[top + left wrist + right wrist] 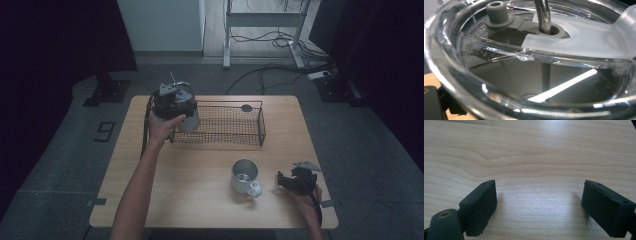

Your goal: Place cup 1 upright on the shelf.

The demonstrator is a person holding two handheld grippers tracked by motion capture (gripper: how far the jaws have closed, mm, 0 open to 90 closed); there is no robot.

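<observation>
The clear lidded tumbler (529,75) bears no readable label, clasped by the left gripper (175,102); the right gripper (540,205) is released.

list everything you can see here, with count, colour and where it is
tumbler: 1, clear with a clear lid and a metal straw, held at the left end of the basket
wire basket: 1, black, far middle of the table
round disc: 1, dark, at the basket's far side
mug: 1, silver metal, near right of the table
table: 1, light wood
left gripper: 1, black, at the tumbler
right gripper: 1, black, jaws apart over bare table
</observation>
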